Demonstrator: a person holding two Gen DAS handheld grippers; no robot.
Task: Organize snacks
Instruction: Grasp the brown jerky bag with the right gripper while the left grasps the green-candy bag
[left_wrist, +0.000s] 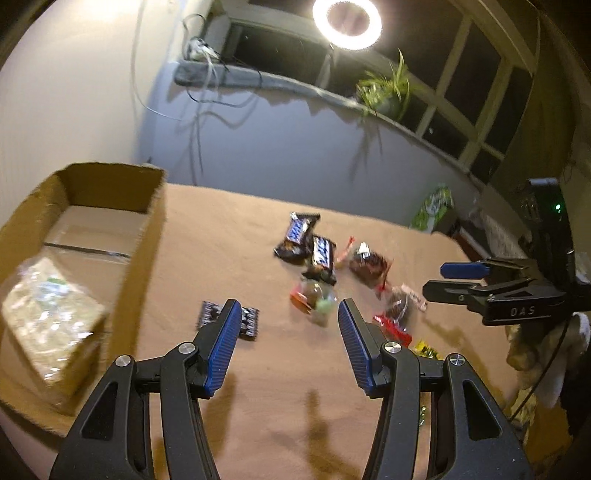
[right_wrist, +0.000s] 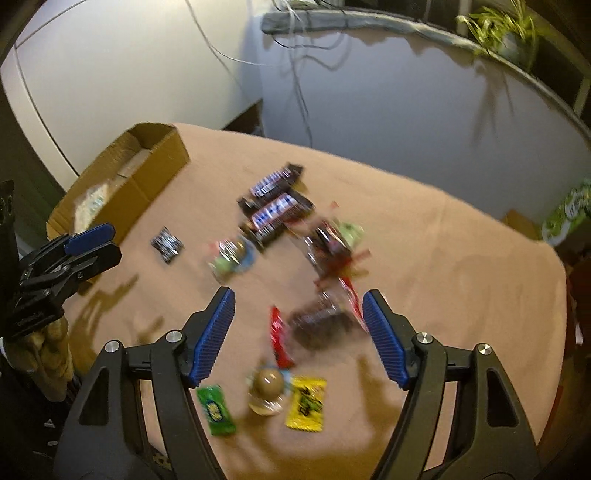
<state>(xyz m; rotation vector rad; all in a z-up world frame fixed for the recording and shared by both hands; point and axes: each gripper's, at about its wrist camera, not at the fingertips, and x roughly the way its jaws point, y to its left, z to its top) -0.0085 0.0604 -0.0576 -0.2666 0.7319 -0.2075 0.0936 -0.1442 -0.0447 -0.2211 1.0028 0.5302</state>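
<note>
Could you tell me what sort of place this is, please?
Probably a room at home, at night: a cloth-covered table by a window sill with a potted plant, lit by a ring light.

A matt tan cloth (right_wrist: 424, 258) covers the table. The box (left_wrist: 144, 236) is rough brown cardboard. Glossy plastic wraps the bars (left_wrist: 295, 236). The pads (left_wrist: 221, 343) are ribbed blue.

Snacks lie scattered on the tan tablecloth (right_wrist: 443, 258): two dark chocolate bars (right_wrist: 275, 201) side by side mid-table, a small black packet (right_wrist: 167, 244) nearer the cardboard box (right_wrist: 155, 166) at the left edge, red wrappers (right_wrist: 279, 338) in the middle, and a green candy (right_wrist: 216, 410), a brown ball (right_wrist: 266, 384) and a yellow packet (right_wrist: 306, 403) by the near edge.
</note>
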